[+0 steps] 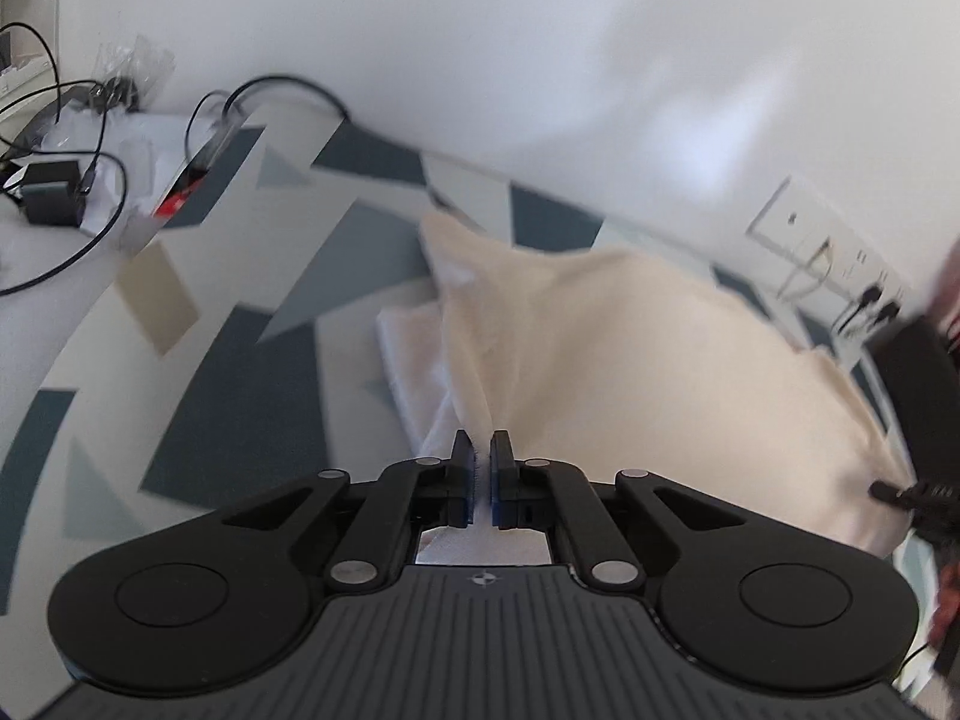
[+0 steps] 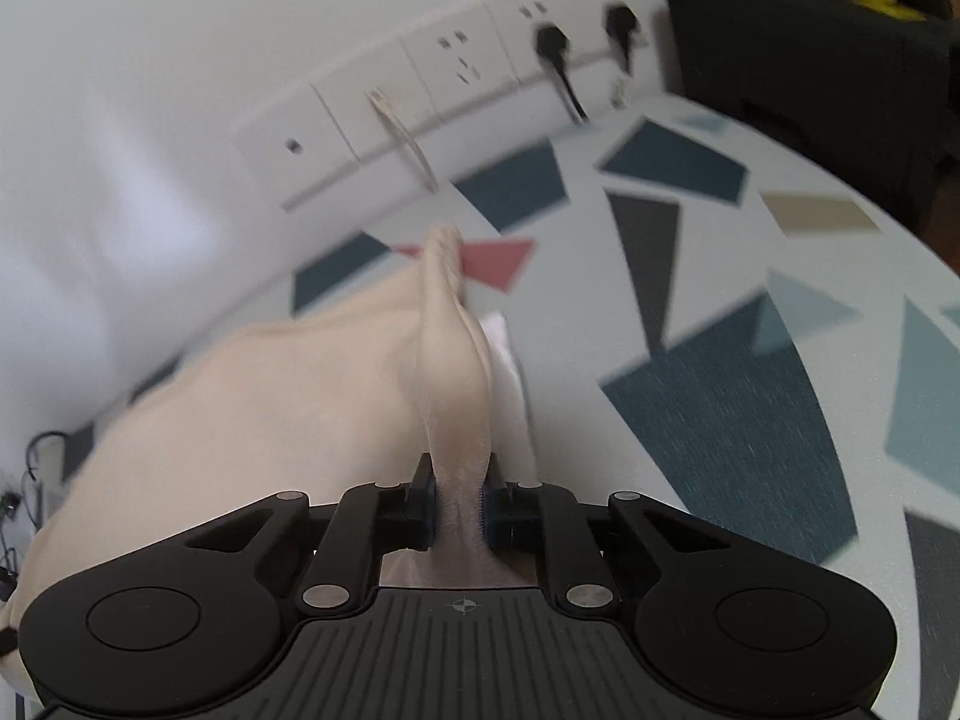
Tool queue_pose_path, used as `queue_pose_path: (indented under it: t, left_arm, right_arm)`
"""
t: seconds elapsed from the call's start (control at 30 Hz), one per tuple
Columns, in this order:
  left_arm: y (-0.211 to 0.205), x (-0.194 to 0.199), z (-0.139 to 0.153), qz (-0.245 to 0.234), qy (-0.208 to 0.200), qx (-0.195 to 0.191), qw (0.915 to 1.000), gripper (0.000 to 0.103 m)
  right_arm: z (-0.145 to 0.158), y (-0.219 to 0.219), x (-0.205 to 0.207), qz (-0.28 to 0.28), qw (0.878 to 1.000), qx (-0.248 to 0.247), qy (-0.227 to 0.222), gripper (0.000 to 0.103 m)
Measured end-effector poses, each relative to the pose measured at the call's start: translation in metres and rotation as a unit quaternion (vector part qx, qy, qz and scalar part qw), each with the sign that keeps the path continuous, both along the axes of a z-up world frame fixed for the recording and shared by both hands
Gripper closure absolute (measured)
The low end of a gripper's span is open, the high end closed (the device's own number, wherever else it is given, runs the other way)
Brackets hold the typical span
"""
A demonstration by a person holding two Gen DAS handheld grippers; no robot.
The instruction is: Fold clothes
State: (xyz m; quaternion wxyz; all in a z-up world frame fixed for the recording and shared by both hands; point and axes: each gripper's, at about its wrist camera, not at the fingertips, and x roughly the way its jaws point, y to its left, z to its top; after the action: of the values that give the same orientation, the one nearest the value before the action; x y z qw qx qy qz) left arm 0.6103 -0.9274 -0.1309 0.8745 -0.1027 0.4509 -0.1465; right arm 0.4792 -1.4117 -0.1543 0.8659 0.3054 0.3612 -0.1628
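Both the left gripper (image 1: 482,461) and right gripper (image 2: 457,495) are pinching opposite edges of the cream garment (image 1: 630,348), which is hanging slack near the desk's (image 2: 750,420) wall edge; seemingly light, limp fabric, best held at corners

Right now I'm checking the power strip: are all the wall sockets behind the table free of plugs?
No: in the right wrist view, two black plugs sit in the wall sockets behind the table.
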Motion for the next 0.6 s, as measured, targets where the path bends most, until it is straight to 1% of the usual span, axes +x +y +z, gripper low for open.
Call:
queue_pose_path:
  t: [0.07,0.2,0.33,0.4,0.43,0.47,0.5,0.53,0.57,0.6]
  left_arm:
    - [0.007,-0.004,-0.007,0.001,0.011,-0.002,0.9999,0.098]
    - [0.014,-0.008,-0.016,0.001,0.014,-0.008,0.9999,0.097]
    - [0.014,-0.016,-0.009,-0.031,0.015,0.007,0.9994,0.097]
    - [0.015,-0.024,-0.007,-0.048,0.023,0.006,0.9986,0.097]
    - [0.013,-0.029,-0.008,-0.058,0.026,0.008,0.998,0.096]
    - [0.008,-0.033,-0.009,-0.065,0.026,0.019,0.9974,0.091]
    - [0.003,-0.035,-0.01,-0.063,0.022,0.039,0.997,0.084]
    - [-0.002,-0.036,-0.009,-0.056,0.018,0.062,0.9964,0.057]
    - [-0.005,-0.036,-0.008,-0.046,0.012,0.074,0.9962,0.02]
    - [-0.005,-0.033,-0.007,-0.032,0.004,0.07,0.997,0.009]
  right_arm:
    - [-0.002,0.0,-0.005,-0.003,1.0,0.005,0.008,0.092]
    - [-0.005,0.0,-0.016,-0.01,1.0,0.016,0.024,0.092]
    - [-0.008,0.0,-0.026,-0.017,0.999,0.026,0.04,0.092]
    - [-0.007,0.001,-0.032,-0.026,0.999,0.024,0.04,0.091]
    - [-0.006,0.001,-0.034,-0.032,0.999,0.021,0.038,0.089]
    - [-0.005,0.002,-0.037,-0.038,0.998,0.018,0.037,0.085]
    - [-0.004,0.003,-0.04,-0.044,0.998,0.015,0.035,0.071]
    - [-0.004,0.004,-0.042,-0.05,0.998,0.012,0.033,0.051]
    - [-0.003,0.004,-0.045,-0.056,0.998,0.009,0.031,0.037]
    - [-0.002,0.005,-0.048,-0.062,0.998,0.006,0.03,0.009]
